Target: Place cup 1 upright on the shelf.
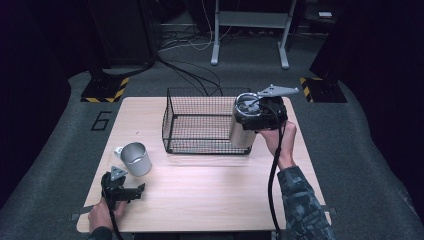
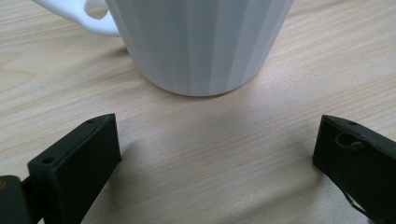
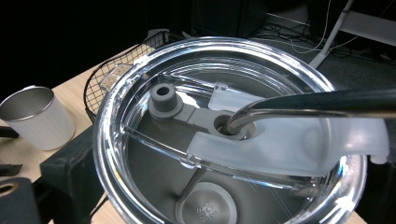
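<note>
A steel tumbler [image 1: 242, 134] with a clear lid [image 3: 224, 140] and a metal straw [image 3: 308, 103] hangs tilted over the right end of the black wire basket [image 1: 200, 148]. My right gripper [image 1: 254, 118] is shut on it near the rim, and one black finger [image 3: 65, 172] shows beside the lid. A white ribbed mug [image 1: 135, 159] with a handle stands on the table at the left. Just short of that mug [image 2: 201, 42], my left gripper [image 2: 217, 154] stands open on the near side with nothing between its fingers. The same gripper [image 1: 126, 185] sits by the table's front left corner.
The wooden table [image 1: 200, 195] has bare room in front of the basket. Beyond its far edge lie cables [image 1: 190, 70] on grey floor, a white stand [image 1: 250, 30] and hazard-striped bases [image 1: 107, 90].
</note>
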Tool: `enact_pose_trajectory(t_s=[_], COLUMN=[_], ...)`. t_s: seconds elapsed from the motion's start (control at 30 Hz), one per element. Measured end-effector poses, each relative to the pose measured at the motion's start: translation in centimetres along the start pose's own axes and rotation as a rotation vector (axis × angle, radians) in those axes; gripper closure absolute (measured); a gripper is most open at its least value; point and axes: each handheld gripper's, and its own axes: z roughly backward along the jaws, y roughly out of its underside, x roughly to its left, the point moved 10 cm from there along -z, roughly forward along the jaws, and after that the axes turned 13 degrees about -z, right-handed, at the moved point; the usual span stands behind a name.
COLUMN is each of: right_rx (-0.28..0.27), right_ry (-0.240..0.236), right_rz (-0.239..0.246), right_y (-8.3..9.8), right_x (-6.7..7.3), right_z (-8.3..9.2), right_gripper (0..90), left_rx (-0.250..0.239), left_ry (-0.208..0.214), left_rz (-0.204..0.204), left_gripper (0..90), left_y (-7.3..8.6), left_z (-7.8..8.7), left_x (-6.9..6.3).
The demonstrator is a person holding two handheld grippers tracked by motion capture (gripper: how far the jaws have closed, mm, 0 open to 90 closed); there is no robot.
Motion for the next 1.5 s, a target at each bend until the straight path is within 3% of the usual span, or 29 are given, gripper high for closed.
enact_pose_trajectory(t_s=[0.57, 1.13, 1.5], right_rx=[0.01, 0.03, 0.041], right_ry=[0.0, 0.032, 0.05], right_rz=[0.008, -0.007, 0.01], right_y=[-1.2, -1.3, -1.6], right_x=[0.1, -0.6, -1.0], right_z=[-1.7, -4.7, -6.2], right_gripper=[3.2, 3.2, 3.2], left_rx=[-0.002, -0.002, -0.001], left_ry=[0.002, 0.002, 0.0], left_rz=[0.008, 0.008, 0.007], left_gripper=[0.5, 0.5, 0.5], left_y=[0.0, 0.0, 0.0], left_z=[0.0, 0.0, 0.0], left_x=[-0.1, -0.1, -0.1])
